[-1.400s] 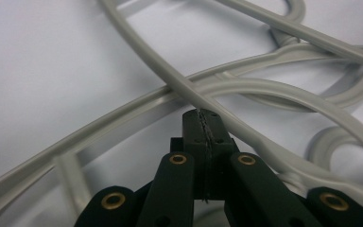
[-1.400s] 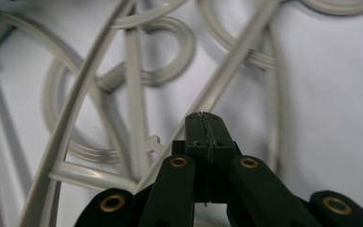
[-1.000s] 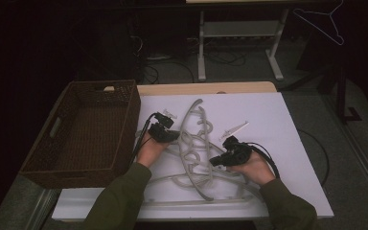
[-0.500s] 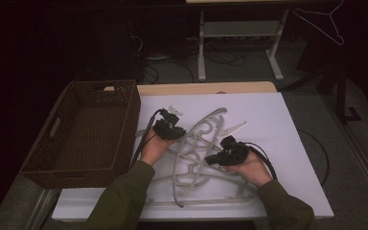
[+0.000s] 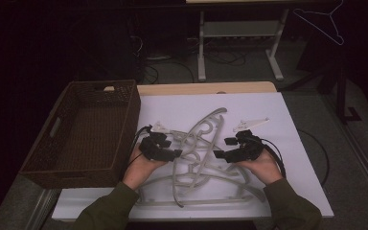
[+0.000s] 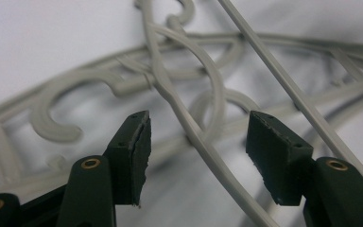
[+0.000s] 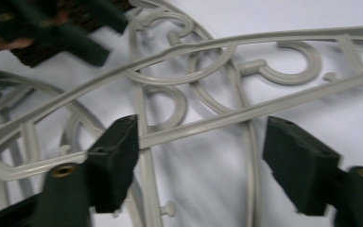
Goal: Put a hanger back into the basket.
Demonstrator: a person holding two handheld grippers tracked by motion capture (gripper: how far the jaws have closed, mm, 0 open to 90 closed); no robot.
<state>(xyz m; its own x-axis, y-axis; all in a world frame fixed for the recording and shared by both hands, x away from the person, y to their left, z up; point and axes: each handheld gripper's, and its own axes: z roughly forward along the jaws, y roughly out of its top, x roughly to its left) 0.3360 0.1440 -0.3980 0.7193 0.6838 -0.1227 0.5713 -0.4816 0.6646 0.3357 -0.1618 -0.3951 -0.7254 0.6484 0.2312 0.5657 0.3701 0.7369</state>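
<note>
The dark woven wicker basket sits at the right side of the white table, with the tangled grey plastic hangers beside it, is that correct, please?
Not quite: in the high view the dark woven wicker basket sits at the left side of the white table, with the tangled grey plastic hangers beside it.

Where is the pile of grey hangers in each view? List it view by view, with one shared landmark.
High view: the pile of grey hangers lies low and centre, right of the basket.
Left gripper view: the hangers span the picture, with one bar passing between the open jaws.
Right gripper view: the hangers span the picture, with one bar crossing between the open jaws.
Shared landmark: the white table cover beneath them.
</note>
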